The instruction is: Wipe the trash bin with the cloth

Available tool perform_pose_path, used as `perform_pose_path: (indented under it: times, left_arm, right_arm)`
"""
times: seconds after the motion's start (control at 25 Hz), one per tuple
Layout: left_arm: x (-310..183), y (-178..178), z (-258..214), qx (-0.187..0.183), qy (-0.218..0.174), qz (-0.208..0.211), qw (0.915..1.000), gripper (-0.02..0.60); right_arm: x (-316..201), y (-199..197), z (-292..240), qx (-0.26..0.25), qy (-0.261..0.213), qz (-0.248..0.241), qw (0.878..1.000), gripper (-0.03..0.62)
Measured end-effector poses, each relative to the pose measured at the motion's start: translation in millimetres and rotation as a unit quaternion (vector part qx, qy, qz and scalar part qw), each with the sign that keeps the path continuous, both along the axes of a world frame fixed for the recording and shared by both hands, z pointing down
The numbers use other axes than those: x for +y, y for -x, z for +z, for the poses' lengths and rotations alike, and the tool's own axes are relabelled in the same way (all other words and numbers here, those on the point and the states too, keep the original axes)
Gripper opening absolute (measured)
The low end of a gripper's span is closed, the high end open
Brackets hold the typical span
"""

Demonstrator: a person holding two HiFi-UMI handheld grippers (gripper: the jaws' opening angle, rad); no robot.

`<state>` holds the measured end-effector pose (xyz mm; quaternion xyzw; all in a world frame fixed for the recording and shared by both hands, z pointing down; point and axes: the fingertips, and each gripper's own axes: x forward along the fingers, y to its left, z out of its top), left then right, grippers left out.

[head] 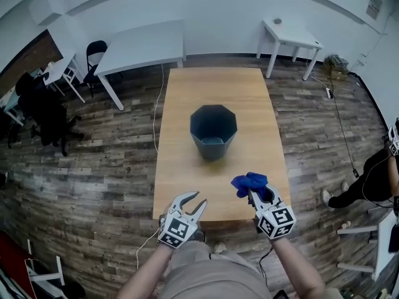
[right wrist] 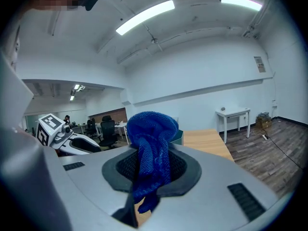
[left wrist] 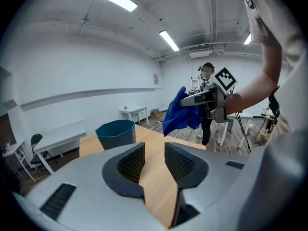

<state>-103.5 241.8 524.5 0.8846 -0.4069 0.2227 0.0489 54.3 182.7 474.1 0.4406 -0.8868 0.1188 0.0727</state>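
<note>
holding a bunched blue cloth (right wrist: 151, 148) in the right gripper (head: 255, 197), jaws clamped on its middle. a rounded wad pokes out ahead of the pads and a short tail hangs below them. left gripper (left wrist: 154, 159): jaws apart, nothing between them but bare table top. both grippers sit at the lower centre of the head view, over the near edge of the wooden table (head: 187, 104).

trash bin (head: 213, 131): dark teal, faceted sides, standing upright with its open top up, at mid-frame on the table and well apart from both grippers.

handling, as judged:
- the bin looks like thin-walled plastic, light and apparently empty, so it will likely slide or tip under a sideways wipe.
- its walls look smooth and probably slippery, with no handle visible.
- the best hold is the near rim, one jaw inside and one outside, taken with the free left gripper.
- the cloth is soft, limp terry that should conform to the facets.
- the wad ahead of the pads gives a padded face to rub with.
- a hard drag could tug the cloth out of the jaws.
</note>
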Motion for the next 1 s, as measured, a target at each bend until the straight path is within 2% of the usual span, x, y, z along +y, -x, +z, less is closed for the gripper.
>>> perform_pose_path:
  times: [0.32, 0.56, 1.0]
  left_arm:
    - [86, -13, -20, 0.015, -0.014, -0.036, 0.9991, 0.138]
    - [139, -25, -24, 0.014, -0.020, -0.045, 0.9987, 0.138]
    - [194, -27, -26, 0.009, -0.024, -0.041, 0.9988, 0.138]
  right_arm:
    - [82, -29, -14, -0.011, -0.018, -0.013, 1.000, 0.077]
    - [136, -47, -18, -0.013, -0.023, -0.013, 1.000, 0.077]
    - [187, -52, -14, 0.006, -0.020, -0.023, 1.000, 0.077]
